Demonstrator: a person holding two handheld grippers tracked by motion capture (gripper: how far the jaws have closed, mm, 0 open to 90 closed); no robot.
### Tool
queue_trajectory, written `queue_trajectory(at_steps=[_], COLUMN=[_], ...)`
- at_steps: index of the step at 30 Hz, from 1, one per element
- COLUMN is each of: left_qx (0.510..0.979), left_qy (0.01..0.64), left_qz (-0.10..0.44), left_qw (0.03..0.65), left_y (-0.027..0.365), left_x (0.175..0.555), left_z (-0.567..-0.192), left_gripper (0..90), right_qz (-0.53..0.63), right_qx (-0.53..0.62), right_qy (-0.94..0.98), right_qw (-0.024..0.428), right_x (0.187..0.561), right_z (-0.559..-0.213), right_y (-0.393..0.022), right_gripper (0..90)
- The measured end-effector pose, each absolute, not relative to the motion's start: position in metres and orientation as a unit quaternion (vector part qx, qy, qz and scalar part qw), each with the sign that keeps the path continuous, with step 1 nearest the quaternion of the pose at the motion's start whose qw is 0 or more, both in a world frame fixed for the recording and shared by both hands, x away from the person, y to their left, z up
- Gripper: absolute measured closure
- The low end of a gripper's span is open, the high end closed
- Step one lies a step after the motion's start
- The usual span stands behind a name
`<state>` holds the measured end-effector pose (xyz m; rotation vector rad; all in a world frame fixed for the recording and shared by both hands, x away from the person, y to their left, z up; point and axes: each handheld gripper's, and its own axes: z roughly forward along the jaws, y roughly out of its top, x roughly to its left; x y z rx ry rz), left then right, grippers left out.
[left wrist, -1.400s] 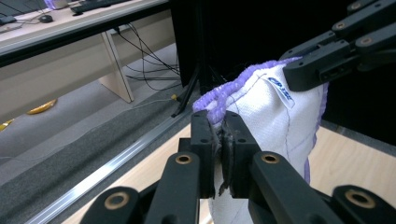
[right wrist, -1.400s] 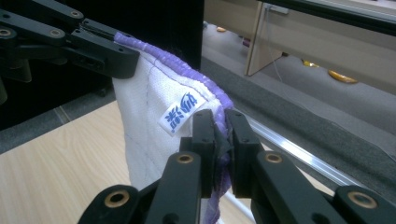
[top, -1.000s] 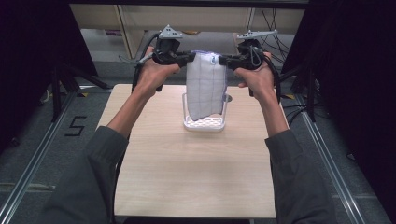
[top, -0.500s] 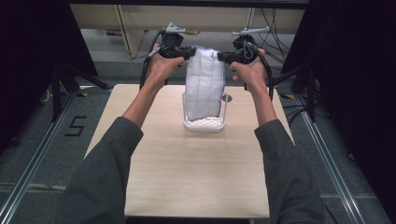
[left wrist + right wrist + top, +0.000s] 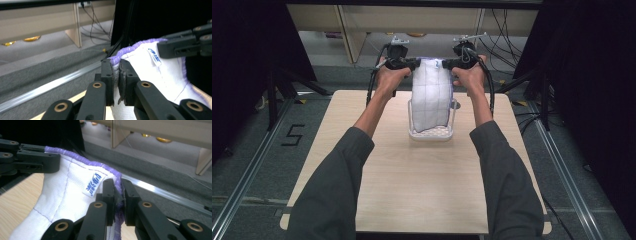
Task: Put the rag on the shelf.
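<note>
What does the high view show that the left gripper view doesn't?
The high view alone has the white basket on the table, with the cloth's bottom end hanging into it, and the person's sleeves. The left gripper view alone has the little blue-printed label and the purple stitched edge up close. Both have the white cloth pinched by the left gripper and the right gripper.
</note>
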<state>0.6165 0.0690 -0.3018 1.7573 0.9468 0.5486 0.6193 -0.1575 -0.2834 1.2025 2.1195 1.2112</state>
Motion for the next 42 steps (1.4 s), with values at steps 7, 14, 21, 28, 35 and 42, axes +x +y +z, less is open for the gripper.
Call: queue_trajectory(at_steps=[7, 14, 21, 28, 35, 42], left_qx=[0.740, 0.744, 0.741, 0.745, 0.758, 0.770], left_qy=[0.402, 0.404, 0.409, 0.413, 0.411, 0.411], left_qz=[0.214, 0.198, 0.187, 0.171, 0.158, 0.139], left_qw=[0.495, 0.494, 0.499, 0.495, 0.480, 0.469], left_y=[0.072, 0.078, 0.085, 0.105, 0.126, 0.145], left_x=[0.618, 0.616, 0.608, 0.590, 0.568, 0.538], left_z=[-0.320, -0.327, -0.323, -0.327, -0.328, -0.339], left_gripper=[80.7, 73.4, 67.8, 62.4, 45.2, 35.9], right_qz=[0.405, 0.401, 0.397, 0.408, 0.404, 0.404], right_qx=[0.446, 0.462, 0.462, 0.454, 0.436, 0.422], right_qy=[0.773, 0.766, 0.768, 0.769, 0.781, 0.790], right_qw=[0.201, 0.195, 0.197, 0.190, 0.190, 0.186], right_x=[0.625, 0.628, 0.628, 0.613, 0.588, 0.561], right_z=[-0.298, -0.313, -0.313, -0.303, -0.300, -0.300], right_y=[-0.154, -0.154, -0.158, -0.166, -0.175, -0.188], right_gripper=[80.7, 67.3, 61.3, 58.4, 51.2, 44.3])
